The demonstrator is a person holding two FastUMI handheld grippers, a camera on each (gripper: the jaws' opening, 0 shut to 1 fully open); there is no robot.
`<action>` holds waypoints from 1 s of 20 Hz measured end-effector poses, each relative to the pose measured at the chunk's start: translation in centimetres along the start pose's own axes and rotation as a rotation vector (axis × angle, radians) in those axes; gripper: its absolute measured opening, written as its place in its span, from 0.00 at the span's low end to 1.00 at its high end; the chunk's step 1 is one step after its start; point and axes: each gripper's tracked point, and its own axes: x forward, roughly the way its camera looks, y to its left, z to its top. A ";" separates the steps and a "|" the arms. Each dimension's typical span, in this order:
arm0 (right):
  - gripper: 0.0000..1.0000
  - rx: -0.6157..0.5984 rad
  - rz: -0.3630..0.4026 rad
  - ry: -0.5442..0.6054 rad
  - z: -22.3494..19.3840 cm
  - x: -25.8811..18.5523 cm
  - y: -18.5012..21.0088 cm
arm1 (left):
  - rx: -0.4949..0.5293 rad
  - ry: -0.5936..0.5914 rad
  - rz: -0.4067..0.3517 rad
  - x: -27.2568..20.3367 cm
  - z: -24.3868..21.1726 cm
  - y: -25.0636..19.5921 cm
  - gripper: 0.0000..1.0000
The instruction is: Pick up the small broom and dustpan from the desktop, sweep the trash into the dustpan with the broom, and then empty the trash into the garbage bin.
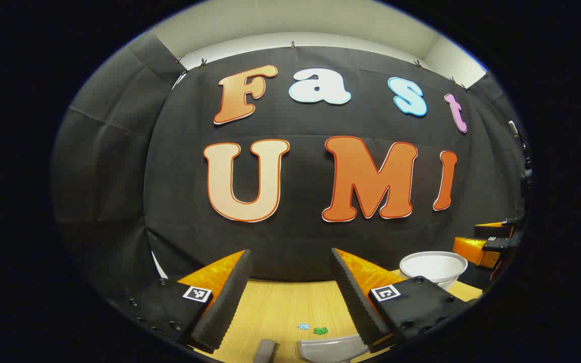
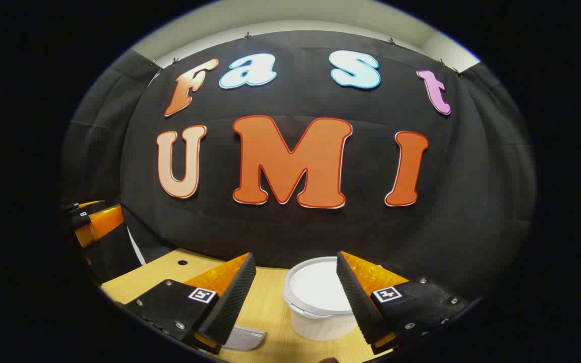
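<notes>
**Both grippers raised above the desk, fingers apart**

In the left gripper view, the left gripper [image 1: 290, 297] is held above the wooden desk [image 1: 280, 307] with its fingers spread wide and nothing between them. Below and between the fingers, near the lower edge, lie two small scraps of trash [image 1: 313, 329], one pale blue and one green, close together on the desk. Just nearer than these sit the grey dustpan [image 1: 332, 349] and, to its left, the end of a grey handle [image 1: 265, 351], probably the broom; the two lie apart. The white garbage bin [image 1: 432, 267] stands farther back on the right, and beyond it the right gripper [image 1: 492, 242] appears at the edge.

In the right gripper view, the right gripper [image 2: 295, 297] likewise has its fingers wide apart and empty. The garbage bin [image 2: 315, 302] stands on the desk [image 2: 265, 312] between them, open-topped. A pale grey piece, apparently the dustpan [image 2: 242, 339], lies under the left-hand finger. The left gripper [image 2: 94, 227] shows at far left.
</notes>
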 end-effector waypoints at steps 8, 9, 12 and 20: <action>0.97 0.019 0.064 0.021 -0.9 -0.2 0.2 | 0.004 0.038 0.039 -1.2 -1.0 -0.9 0.99; 0.97 0.022 0.075 0.020 -0.9 -0.2 0.3 | 0.004 0.041 0.045 -1.3 -1.1 -1.0 0.99; 0.97 0.027 0.108 0.035 -1.5 0.0 0.4 | 0.002 0.058 0.072 -1.9 -1.6 -1.2 0.99; 0.97 0.042 0.193 0.135 -5.1 -0.3 0.4 | 0.009 0.171 0.154 -4.2 -5.1 -1.2 0.99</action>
